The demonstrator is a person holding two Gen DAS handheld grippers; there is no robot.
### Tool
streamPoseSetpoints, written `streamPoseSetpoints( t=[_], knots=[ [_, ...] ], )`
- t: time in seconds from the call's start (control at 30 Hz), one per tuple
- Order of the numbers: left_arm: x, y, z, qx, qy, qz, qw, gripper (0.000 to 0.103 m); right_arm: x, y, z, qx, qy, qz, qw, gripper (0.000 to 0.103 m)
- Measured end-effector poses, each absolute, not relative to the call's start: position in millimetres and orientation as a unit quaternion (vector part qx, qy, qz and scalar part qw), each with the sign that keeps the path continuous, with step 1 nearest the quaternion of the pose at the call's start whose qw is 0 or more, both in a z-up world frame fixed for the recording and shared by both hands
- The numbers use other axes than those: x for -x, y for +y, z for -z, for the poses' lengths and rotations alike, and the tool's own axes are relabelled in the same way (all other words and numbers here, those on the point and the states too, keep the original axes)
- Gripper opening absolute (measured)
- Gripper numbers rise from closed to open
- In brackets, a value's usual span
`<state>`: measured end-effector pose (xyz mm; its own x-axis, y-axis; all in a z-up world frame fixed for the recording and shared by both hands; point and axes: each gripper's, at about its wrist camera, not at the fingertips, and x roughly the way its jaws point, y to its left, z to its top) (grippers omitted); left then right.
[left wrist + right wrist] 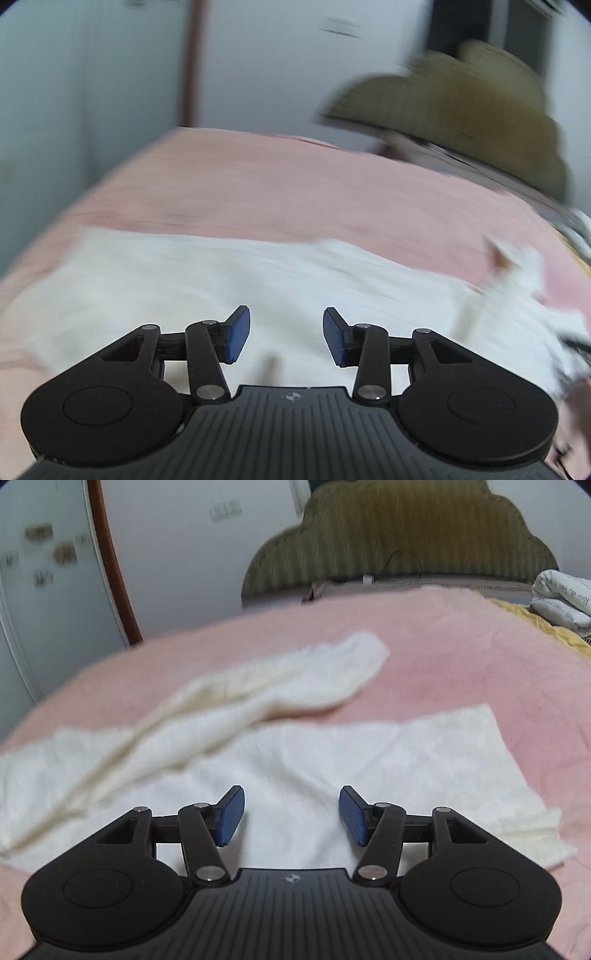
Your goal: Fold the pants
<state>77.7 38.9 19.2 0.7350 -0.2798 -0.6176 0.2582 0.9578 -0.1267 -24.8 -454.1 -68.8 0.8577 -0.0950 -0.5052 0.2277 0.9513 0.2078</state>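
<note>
- Your pants are white, fuzzy knit cloth, matt, with a ribbed edge at the right of the frame.
- The bed cover under them is soft, matt pink cloth.
- Each claw, left claw and right claw, looks like matt black plastic with shiny metal pins; your pads are blue and finely textured.
- The headboard at upper right is olive, ribbed fabric.
</note>
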Motion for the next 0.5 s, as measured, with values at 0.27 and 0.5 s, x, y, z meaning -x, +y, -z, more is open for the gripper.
streamPoseSetpoints(
  t=[0.27, 0.5],
  knots=[
    [-59, -52, 19, -0.067, 0.341, 0.286, 0.893, 0.058, -99, -470, 36, -0.154, 0.249, 0.047, 0.955, 0.079],
    [-54, -81, 53, -0.091, 0.357, 0.312, 0.876, 0.059, -208, -483, 69, -0.123, 0.359, 0.138, 0.915, 0.079]
  ],
)
